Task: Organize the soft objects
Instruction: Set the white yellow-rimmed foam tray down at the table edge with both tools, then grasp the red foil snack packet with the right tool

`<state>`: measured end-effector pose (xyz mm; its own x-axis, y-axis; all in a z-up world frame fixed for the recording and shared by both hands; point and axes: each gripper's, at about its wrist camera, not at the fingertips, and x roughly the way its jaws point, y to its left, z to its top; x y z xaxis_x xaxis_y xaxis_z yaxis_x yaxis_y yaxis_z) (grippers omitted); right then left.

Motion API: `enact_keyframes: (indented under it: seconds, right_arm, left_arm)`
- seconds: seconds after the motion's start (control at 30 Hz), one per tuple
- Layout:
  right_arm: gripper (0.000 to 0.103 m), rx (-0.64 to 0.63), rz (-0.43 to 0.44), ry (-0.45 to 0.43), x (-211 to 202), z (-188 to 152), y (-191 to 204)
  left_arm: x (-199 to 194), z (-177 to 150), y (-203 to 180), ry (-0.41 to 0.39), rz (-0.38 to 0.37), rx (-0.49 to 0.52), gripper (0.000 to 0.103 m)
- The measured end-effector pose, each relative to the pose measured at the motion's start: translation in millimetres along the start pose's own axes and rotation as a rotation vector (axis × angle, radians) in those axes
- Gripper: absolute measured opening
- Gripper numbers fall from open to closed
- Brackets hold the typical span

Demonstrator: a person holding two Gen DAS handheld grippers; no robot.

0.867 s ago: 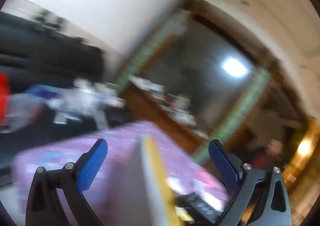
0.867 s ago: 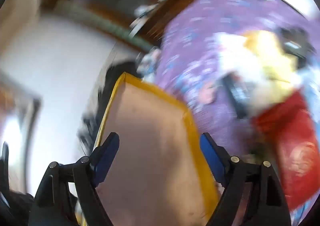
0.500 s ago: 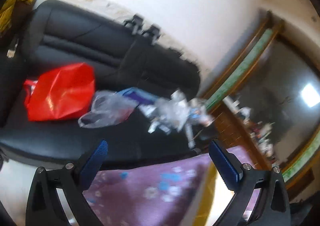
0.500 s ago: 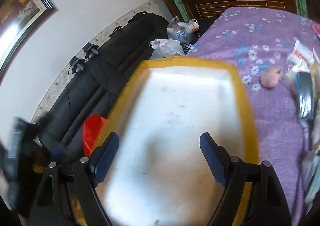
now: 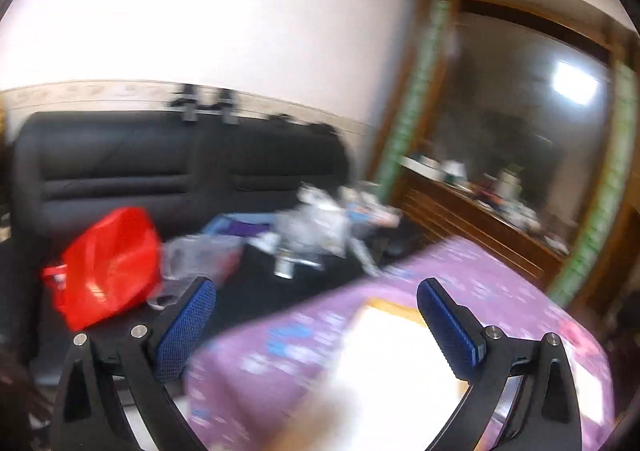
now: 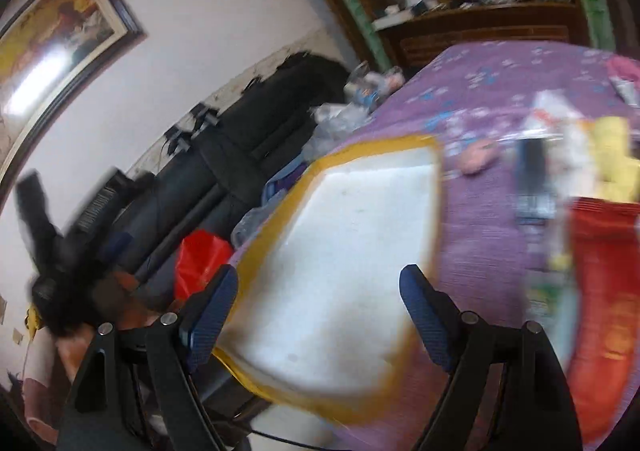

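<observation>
Landmark: the white pad with a yellow border [image 6: 352,251], lying flat on the purple flowered cloth [image 6: 500,235] that covers the surface.
Right tool [image 6: 320,311]: spread wide, gripping nothing; the pad fills the gap between its fingers, but whether either finger touches it cannot be told.
Left tool [image 5: 316,323]: spread wide and empty, pointed toward the black sofa [image 5: 160,171], with the pad [image 5: 396,355] low in its view near the right finger.
Done so far, by my reading: the pad appears set down near the sofa-side edge of the surface; nothing more looks sorted.
Left to do: beyond the pad, away from the sofa, a yellow-and-white plush toy [image 6: 612,163], a small pink lump [image 6: 478,161] and a red bag [image 6: 600,291] lie loose beside a dark remote [image 6: 534,183].
Edges: the pad's sofa-side border sits close to or over the rim of the surface; blur hides which. A nudge that way could tip it off.
Open room: a bare stretch of cloth lies beyond the pad toward the wooden cabinet [image 6: 480,27]; the far side is crowded.
Off the surface: a red bag [image 5: 108,263] and clear plastic bags [image 5: 312,227] sit on the sofa.
</observation>
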<state>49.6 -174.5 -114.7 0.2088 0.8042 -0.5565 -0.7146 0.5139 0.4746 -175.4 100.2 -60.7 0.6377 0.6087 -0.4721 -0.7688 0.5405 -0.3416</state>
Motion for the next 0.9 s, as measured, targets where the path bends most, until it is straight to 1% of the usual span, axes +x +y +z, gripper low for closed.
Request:
enact_keyframes:
  seconds: [0.03,0.07,0.1,0.17,0.23,0.27,0.3,0.33,0.37,0.4,0.43,0.5,0.57,0.6,0.77,0.9]
  right_arm:
    - [0.083,0.023,-0.03,-0.015,-17,-8,-9]
    - [0.083,0.032,-0.046,-0.03,-25,-10,-15]
    - [0.083,0.039,-0.072,-0.036,-36,-8,-26]
    - [0.083,0.029,-0.113,-0.044,-49,-12,-36]
    - [0.083,0.016,-0.166,-0.052,-58,-16,-53]
    - [0.083,0.014,-0.194,-0.053,-61,-18,-58]
    - [0.083,0.008,-0.213,-0.059,-63,-21,-64]
    - [0.083,0.003,-0.223,-0.064,-64,-24,-71]
    - [0.083,0.0,-0.234,-0.065,-65,-29,-78]
    - [0.083,-0.013,-0.25,-0.078,-67,-31,-84]
    - [0.083,-0.012,-0.256,-0.074,-68,-31,-86]
    - [0.083,-0.033,-0.266,-0.094,-69,-33,-97]
    - [0.083,-0.036,-0.274,-0.092,-69,-33,-102]
    - [0.083,-0.036,-0.281,-0.089,-71,-34,-101]
    - [0.083,-0.013,-0.278,-0.076,-73,-38,-101]
    - [0.083,-0.015,-0.281,-0.073,-76,-38,-98]
  left_arm:
    - [-4,-7,-18,0.032,-0.036,0.034,0.102]
    - [-7,-10,-36,0.095,-0.103,0.084,0.102]
    - [-6,-14,-49,0.139,-0.144,0.113,0.102]
    - [-8,-31,-75,0.202,-0.223,0.198,0.102]
    - [-8,-56,-102,0.23,-0.232,0.284,0.102]
    - [-6,-65,-108,0.26,-0.249,0.313,0.102]
    - [-4,-78,-117,0.267,-0.26,0.339,0.102]
    - [-4,-82,-120,0.29,-0.273,0.367,0.102]
    - [-3,-110,-134,0.277,-0.278,0.382,0.102]
    - [-3,-127,-142,0.274,-0.279,0.392,0.102]
    - [-7,-130,-143,0.285,-0.287,0.397,0.102]
    - [-5,-137,-156,0.278,-0.292,0.403,0.102]
    - [-7,-139,-160,0.288,-0.305,0.406,0.102]
    - [-5,-146,-160,0.285,-0.311,0.416,0.102]
    - [0,-149,-173,0.331,-0.319,0.438,0.102]
    - [-2,-154,-186,0.333,-0.323,0.446,0.102]
